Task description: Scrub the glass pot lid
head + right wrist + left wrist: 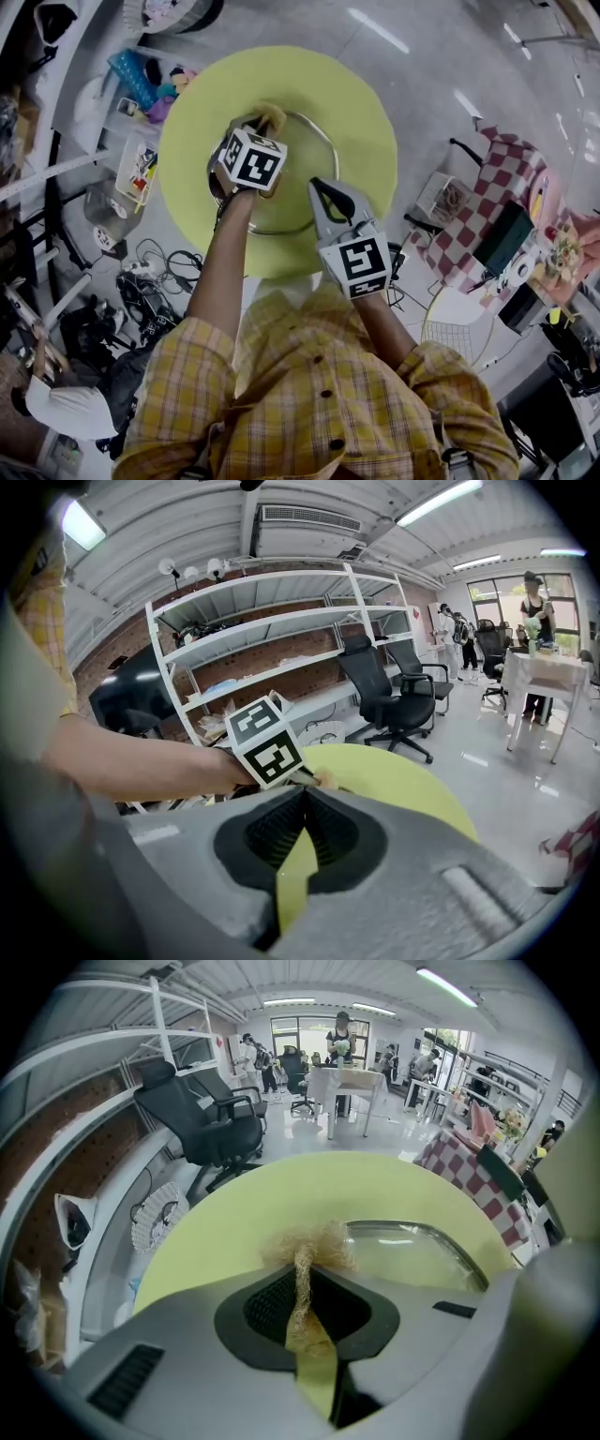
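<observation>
Glass pot lid [298,167] beneath both grippers | left gripper [302,1271] pinches scouring pad [306,1241] | right gripper [302,803] pressed together, empty | scrubbing looks unfinished

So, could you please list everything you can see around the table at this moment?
table: one, yellow-green, round, in the middle of the floor.
pot lid: one, clear glass with a metal rim, lying on the table.
scrubber: one, beige, fibrous, at the lid's far edge.
chequered table: one, red and white, to the person's right.
office chairs: at least two, black, beyond the round table.
shelves: one unit, white, along the brick wall.
shirt: one, yellow plaid, on the person.
left gripper: one, grey, shut on the scrubber.
right gripper: one, grey, shut with nothing between its jaws, by the lid's right rim.
</observation>
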A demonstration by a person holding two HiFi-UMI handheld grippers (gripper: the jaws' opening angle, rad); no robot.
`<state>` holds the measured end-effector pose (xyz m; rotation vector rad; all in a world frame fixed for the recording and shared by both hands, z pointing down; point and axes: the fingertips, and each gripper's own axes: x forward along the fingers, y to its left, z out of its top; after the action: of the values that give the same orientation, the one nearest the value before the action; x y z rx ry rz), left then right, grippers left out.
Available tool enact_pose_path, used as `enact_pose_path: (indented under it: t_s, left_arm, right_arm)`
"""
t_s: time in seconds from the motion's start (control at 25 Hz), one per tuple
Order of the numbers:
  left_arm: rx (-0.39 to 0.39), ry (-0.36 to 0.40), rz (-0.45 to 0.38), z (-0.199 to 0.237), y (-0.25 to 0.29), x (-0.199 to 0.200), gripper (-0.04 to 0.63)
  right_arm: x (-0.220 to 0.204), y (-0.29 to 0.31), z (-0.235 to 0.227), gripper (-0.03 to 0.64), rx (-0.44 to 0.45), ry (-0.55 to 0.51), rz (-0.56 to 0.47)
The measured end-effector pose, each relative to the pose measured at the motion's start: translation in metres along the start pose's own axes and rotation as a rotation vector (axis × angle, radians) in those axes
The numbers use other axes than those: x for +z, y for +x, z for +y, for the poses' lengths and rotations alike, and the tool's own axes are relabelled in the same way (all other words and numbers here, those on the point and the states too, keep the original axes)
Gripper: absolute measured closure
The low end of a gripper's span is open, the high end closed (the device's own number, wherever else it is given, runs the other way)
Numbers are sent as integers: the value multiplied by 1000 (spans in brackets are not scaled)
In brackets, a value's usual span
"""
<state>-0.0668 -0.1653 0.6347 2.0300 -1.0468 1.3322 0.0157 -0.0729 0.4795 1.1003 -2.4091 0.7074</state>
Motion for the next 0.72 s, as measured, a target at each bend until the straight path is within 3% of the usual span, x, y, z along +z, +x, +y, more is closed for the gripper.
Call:
enact_pose_path:
  t_s: [0.72]
  left_arm:
    - [-106,205,80,-19,12,7,549]
  right_arm:
    - [-2,-1,-6,619,-2,8,0]
